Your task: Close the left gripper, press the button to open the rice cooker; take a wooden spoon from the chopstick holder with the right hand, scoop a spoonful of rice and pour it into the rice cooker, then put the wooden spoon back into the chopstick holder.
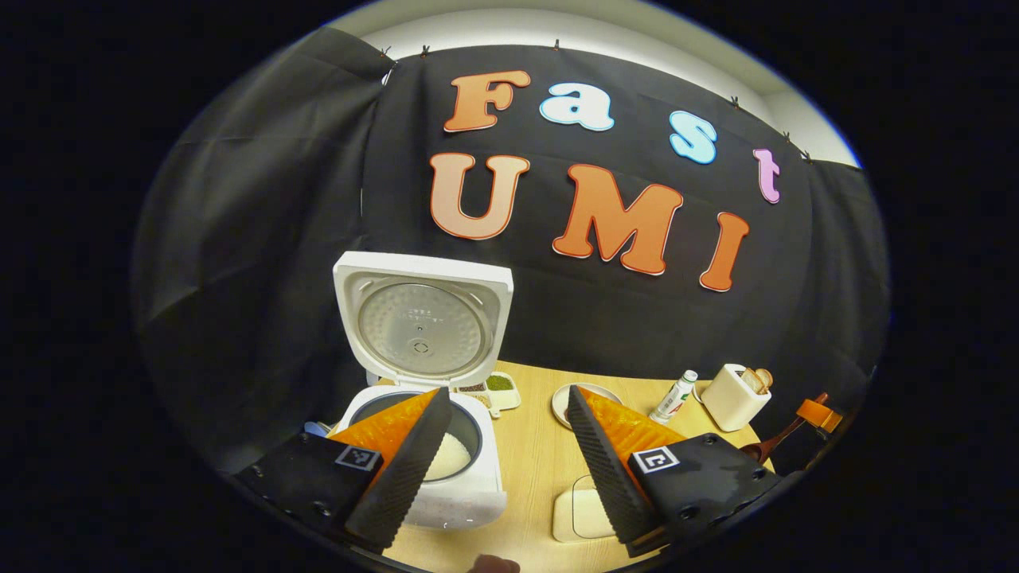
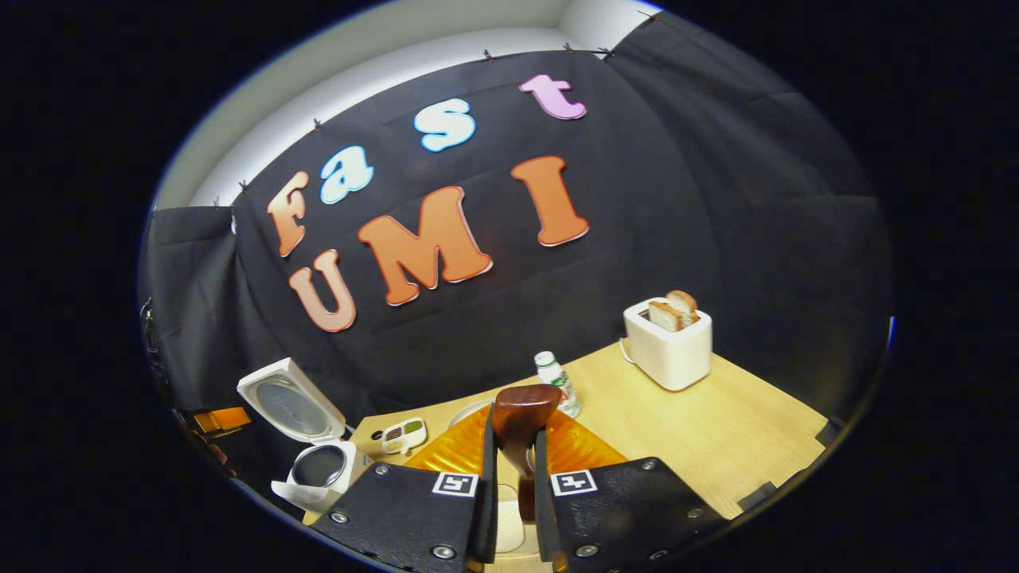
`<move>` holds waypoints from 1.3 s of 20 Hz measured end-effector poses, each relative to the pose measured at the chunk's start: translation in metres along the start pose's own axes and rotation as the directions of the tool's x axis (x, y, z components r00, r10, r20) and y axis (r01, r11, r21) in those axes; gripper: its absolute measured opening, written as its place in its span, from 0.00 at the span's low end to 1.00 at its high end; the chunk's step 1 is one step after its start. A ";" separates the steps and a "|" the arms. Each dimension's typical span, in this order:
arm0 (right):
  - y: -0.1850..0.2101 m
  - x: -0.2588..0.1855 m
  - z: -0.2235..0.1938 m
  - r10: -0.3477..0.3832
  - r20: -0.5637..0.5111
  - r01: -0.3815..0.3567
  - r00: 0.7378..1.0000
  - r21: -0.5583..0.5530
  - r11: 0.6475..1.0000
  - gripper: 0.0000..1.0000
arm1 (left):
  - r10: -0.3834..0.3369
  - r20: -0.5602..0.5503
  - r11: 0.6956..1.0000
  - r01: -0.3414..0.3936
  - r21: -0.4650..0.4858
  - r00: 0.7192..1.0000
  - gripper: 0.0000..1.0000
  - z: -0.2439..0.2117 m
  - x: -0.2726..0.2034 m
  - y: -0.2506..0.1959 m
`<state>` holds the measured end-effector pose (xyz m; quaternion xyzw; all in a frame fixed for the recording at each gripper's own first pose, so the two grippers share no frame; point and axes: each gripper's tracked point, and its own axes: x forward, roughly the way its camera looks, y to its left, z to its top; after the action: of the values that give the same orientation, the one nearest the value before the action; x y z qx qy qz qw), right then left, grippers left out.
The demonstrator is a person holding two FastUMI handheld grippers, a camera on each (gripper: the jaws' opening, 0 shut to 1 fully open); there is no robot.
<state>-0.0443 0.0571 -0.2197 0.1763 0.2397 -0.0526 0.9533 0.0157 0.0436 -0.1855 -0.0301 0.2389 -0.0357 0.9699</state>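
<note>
Right tongs (image 2: 509, 477) are clamping the wooden spoon (image 2: 521, 422) by its handle, bowl end pointing up and away over the worktop (image 2: 716, 430). Left tongs (image 1: 497, 446) are gaping wide, hovering just in front of the rice cooker (image 1: 446, 477); its lid (image 1: 422, 318) is standing open, white rice (image 1: 450, 458) showing in the pot. Toaster (image 2: 669, 338) with bread is sitting far right, a bottle (image 2: 557, 382) between it and the cooker.

Glossy white plastic rice cooker (image 1: 446, 477), seemingly metal inner lid (image 1: 419, 318), matt wooden table (image 2: 716, 430).
</note>
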 end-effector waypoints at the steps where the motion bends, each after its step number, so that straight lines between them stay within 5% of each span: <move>1: 0.015 0.005 -0.007 0.033 -0.004 -0.033 0.999 -0.016 0.999 0.19 | 0.008 0.010 1.000 -0.008 0.003 1.000 1.00 0.001 -0.004 0.008; 9: 0.075 0.043 -0.082 0.180 -0.097 -0.195 0.979 -0.169 0.966 0.19 | 0.121 0.031 0.993 -0.121 -0.013 0.992 0.99 0.002 -0.032 0.070; 20: 0.070 0.070 -0.178 0.120 -0.248 -0.233 0.961 -0.501 0.834 0.19 | 0.178 0.017 0.984 -0.178 -0.015 0.984 0.99 -0.001 -0.033 0.091; 22: 0.069 0.073 -0.184 0.107 -0.244 -0.219 0.964 -0.496 0.840 0.19 | 0.180 0.009 0.983 -0.180 -0.020 0.984 0.99 -0.003 -0.031 0.092; 26: 0.082 0.066 -0.214 0.086 -0.286 -0.191 0.954 -0.363 0.912 0.20 | 0.187 -0.014 0.982 -0.188 -0.032 0.982 0.99 -0.010 -0.028 0.097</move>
<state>-0.0646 0.2102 -0.4022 0.0071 0.3569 0.0879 0.9300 -0.0090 0.1422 -0.1890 -0.0235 0.2465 0.0597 0.9670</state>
